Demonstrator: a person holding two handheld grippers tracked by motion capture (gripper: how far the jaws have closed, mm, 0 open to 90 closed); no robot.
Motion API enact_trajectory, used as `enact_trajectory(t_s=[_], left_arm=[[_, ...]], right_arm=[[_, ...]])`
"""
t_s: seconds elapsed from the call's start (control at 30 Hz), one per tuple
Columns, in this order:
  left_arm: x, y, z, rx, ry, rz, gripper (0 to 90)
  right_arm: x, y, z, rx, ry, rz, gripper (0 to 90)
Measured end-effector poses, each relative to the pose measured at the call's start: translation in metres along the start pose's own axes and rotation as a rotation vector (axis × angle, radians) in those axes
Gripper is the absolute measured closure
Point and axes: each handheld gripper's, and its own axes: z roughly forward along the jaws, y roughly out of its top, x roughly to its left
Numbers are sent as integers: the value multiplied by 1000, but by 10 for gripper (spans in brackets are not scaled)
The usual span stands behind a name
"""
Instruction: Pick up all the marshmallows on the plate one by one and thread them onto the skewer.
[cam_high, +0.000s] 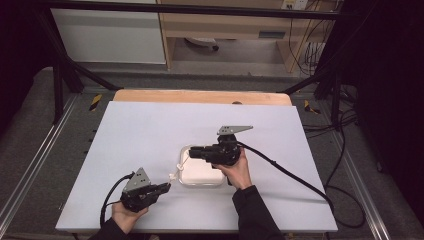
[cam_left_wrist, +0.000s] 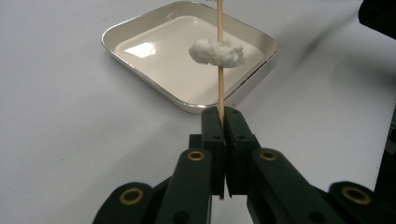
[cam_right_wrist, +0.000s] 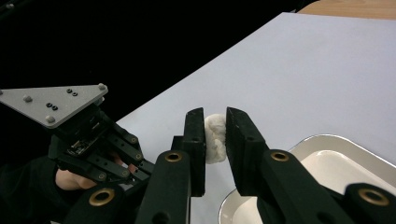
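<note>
The white tray (cam_high: 186, 177) is lying just under the right gripper (cam_right_wrist: 215, 140), which is clamping a white lump (cam_right_wrist: 214, 137). The left gripper (cam_left_wrist: 220, 135) is pinching a skewer (cam_left_wrist: 220, 88) with a lump (cam_left_wrist: 217, 51) threaded ahead of its jaws. I'd be steadying the stick and pushing the piece on straight.

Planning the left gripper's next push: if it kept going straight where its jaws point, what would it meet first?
Probably the white tray; the left gripper, shut on a skewer, points at its near edge, though height is unclear.

A lab: black frame (cam_high: 60, 75) around the table (cam_high: 150, 125); trailing cables (cam_high: 345, 150); bare floor.
</note>
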Motion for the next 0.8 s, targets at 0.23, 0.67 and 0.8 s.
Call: enact_trajectory(t_s=[0.23, 0.67, 0.8], left_arm=[[-2, -1, -2, -29, -4, 9, 887], [-4, -1, 0, -23, 5, 31, 889], [-4, -1, 0, -18, 11, 31, 889]], right_arm=[[1, -1, 1, -18, 35, 26, 798], [5, -3, 1, -9, 87, 36, 813], [5, -4, 2, -7, 91, 34, 814]])
